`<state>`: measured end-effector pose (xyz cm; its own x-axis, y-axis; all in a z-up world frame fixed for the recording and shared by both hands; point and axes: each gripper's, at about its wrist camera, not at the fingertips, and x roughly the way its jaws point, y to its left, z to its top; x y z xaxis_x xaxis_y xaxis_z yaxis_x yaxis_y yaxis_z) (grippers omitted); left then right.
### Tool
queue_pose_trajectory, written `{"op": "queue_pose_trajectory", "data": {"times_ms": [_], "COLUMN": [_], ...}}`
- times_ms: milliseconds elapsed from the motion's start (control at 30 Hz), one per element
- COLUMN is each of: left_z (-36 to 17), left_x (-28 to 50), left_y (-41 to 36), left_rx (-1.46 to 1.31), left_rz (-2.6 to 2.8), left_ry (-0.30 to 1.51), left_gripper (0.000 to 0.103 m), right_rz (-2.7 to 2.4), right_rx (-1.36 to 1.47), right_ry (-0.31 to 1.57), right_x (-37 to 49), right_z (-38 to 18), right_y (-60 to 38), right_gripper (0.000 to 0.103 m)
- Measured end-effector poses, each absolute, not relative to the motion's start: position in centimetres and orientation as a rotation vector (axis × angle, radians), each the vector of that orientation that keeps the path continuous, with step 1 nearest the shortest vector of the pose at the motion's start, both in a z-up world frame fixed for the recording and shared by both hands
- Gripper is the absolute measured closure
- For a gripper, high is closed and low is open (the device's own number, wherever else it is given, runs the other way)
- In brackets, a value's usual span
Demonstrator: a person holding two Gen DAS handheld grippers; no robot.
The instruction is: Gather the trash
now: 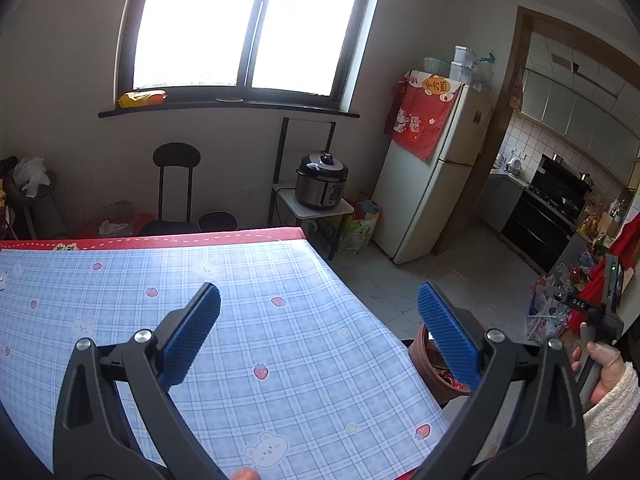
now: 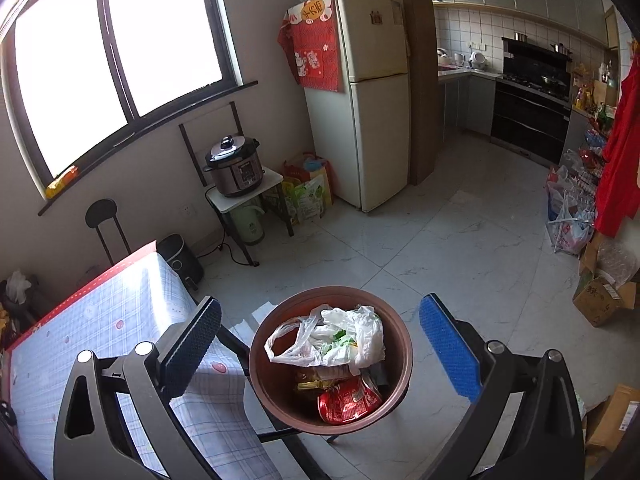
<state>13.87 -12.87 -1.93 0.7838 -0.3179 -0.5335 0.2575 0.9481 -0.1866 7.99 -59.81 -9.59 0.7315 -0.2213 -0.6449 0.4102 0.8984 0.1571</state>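
Both my grippers are gaping with nothing between them: right gripper (image 2: 320, 344) hovering over brown bin (image 2: 400, 364) holding white plastic bag (image 2: 336, 336) and red wrapper (image 2: 348, 402), left gripper (image 1: 320, 332) hanging above checked tablecloth (image 1: 280, 280).

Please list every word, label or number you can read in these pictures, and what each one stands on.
"DAS": on the black body of the right gripper's handle, seen from the left wrist.
Chinese characters on the red cloth over the fridge: too distorted to read.
Print on the cardboard box, cooker panel and red packet: too small or blurred.
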Motion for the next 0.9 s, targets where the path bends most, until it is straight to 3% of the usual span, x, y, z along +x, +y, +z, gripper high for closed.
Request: {"op": "queue_pose_trajectory", "data": {"times_ms": [367,900], "left_z": [-0.3,-0.8], "left_x": [11.3,7.2], "left_y": [-13.3,-13.4], "left_rx": [-0.037,0.014], "left_rz": [-0.360,-0.488], "left_ry": [0.606,0.582], "left_gripper": [0.006,0.006], "right_rz": [-0.423,-0.475], "right_rx": [0.241,0.230], "right_ry": [0.615,0.614], "right_x": [0.9,-6.0], "right_z": [-3.8,-1.1], "right_y": [-52.3,-45.3], "right_gripper": [0.006,0.006]}}
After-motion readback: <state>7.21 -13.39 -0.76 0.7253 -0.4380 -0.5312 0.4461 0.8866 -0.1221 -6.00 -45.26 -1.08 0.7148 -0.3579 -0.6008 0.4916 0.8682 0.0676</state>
